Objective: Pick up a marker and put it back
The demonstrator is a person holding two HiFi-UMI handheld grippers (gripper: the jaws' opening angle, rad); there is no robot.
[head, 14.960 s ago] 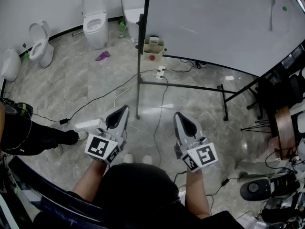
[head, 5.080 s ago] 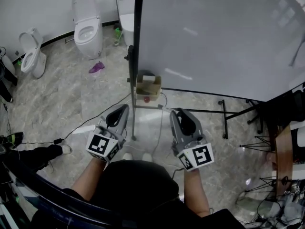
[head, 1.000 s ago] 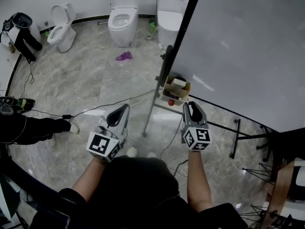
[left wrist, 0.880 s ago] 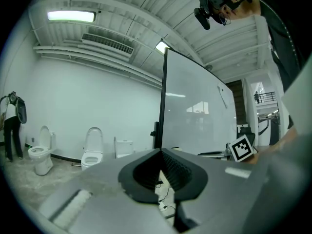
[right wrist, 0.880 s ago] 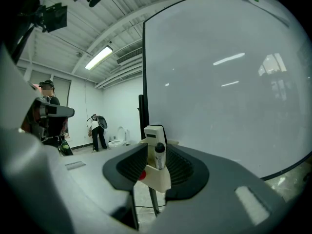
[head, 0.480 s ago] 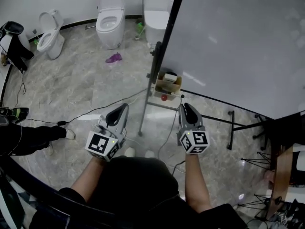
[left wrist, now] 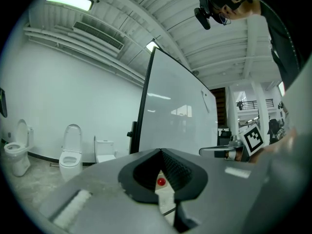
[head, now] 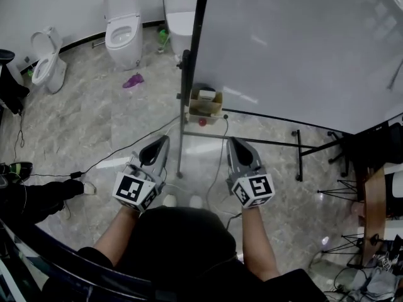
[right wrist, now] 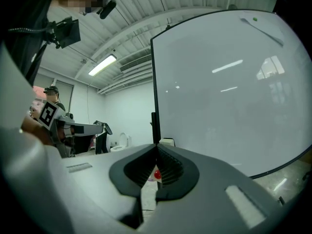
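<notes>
I stand before a large whiteboard (head: 302, 43) on a black stand. A small cardboard box (head: 204, 106) hangs at its lower left corner, with a round red thing (head: 202, 122) just below it. I cannot make out a marker in any view. My right gripper (head: 232, 141) is held level a short way back from the box. Its jaws have just been closing and now meet, with nothing between them (right wrist: 156, 146). My left gripper (head: 165, 141) hovers beside it, left of the stand's post, with its jaws together and empty (left wrist: 160, 151).
Two toilets (head: 123, 24) (head: 47, 58) stand along the far wall, with a purple scrap (head: 133, 80) on the marble floor. Cables cross the floor by the stand's legs (head: 264, 145). A person's leg (head: 38, 197) lies at the left; chairs and gear crowd the right edge.
My right gripper has drawn back from the cardboard box toward me and its jaws have closed. The left gripper keeps its pose while the view has swung.
</notes>
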